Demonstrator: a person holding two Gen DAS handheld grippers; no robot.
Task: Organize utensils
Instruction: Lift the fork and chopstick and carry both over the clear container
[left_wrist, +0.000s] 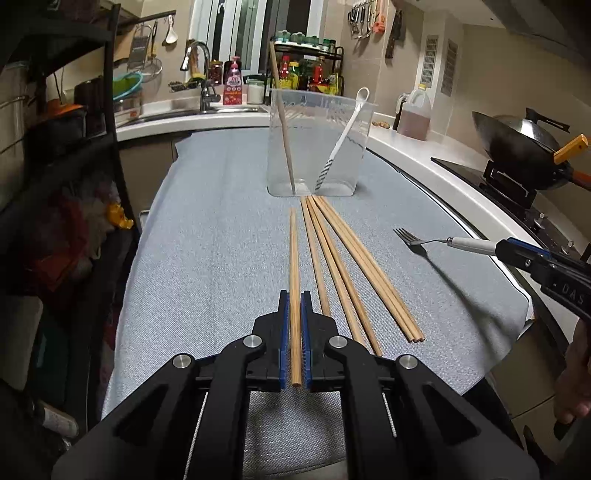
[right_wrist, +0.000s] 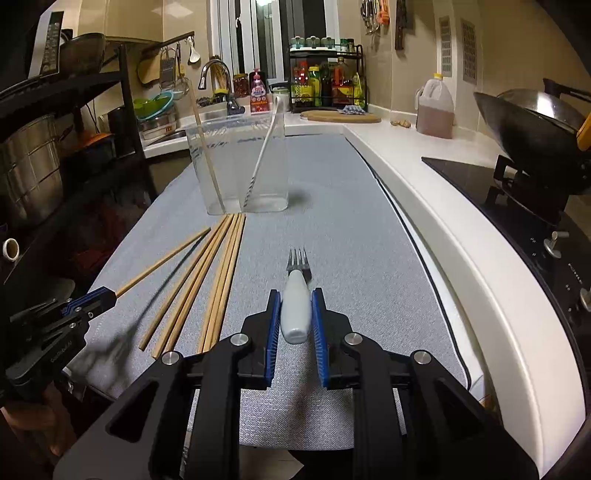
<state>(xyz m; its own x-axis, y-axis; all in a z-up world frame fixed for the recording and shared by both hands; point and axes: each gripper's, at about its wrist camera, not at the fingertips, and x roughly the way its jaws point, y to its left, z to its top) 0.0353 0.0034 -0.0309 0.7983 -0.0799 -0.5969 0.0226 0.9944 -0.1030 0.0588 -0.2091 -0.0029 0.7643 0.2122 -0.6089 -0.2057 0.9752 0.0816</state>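
Note:
My left gripper (left_wrist: 294, 299) is shut on a wooden chopstick (left_wrist: 294, 266) that points forward, lifted above the grey mat. It also shows in the right wrist view (right_wrist: 92, 299) holding the chopstick (right_wrist: 162, 260). My right gripper (right_wrist: 295, 295) is shut on the white handle of a fork (right_wrist: 296, 295); in the left wrist view the fork (left_wrist: 436, 242) is held above the mat. Several loose chopsticks (left_wrist: 340, 266) lie on the mat (left_wrist: 207, 240). A clear plastic container (left_wrist: 317, 144) at the far end holds one chopstick (left_wrist: 284, 125) and a white spoon (left_wrist: 341, 144).
A white counter (right_wrist: 443, 229) runs along the right with a stove and wok (right_wrist: 528, 133). An oil jug (right_wrist: 435, 107) and a spice rack (right_wrist: 325, 77) stand at the back. A sink and faucet (left_wrist: 201, 70) are at the far left; a black shelf (left_wrist: 107, 147) stands left.

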